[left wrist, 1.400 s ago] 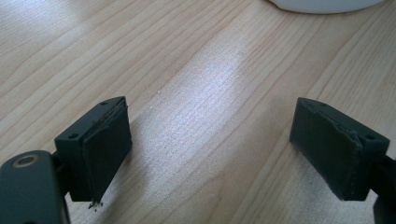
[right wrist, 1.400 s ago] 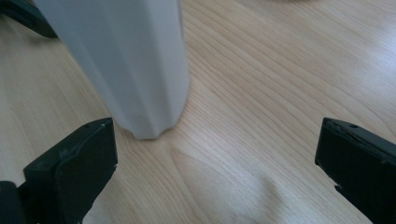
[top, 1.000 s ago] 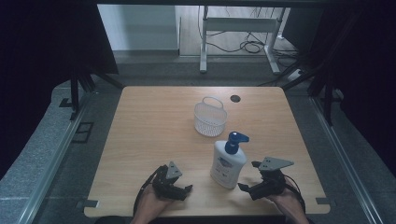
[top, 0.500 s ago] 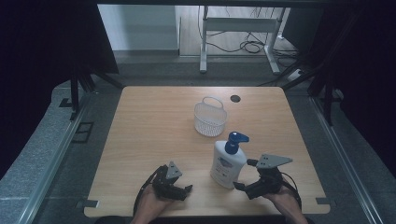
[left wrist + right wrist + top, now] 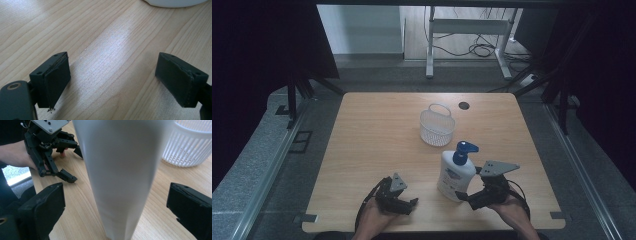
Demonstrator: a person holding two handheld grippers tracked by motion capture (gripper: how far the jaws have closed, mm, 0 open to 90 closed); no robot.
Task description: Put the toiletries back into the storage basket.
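Lotion pump bottle (image 5: 456,171) is stood upright near the counter's (image 5: 377,135) front edge, flanked untouched by the right gripper's (image 5: 117,207) spread fingers (image 5: 45,205). The left gripper (image 5: 404,204) is held released just beside it.

One pump bottle (image 5: 455,174), one white basket (image 5: 437,127) and two grippers, left (image 5: 404,204) and right (image 5: 465,196), on one table (image 5: 372,135).
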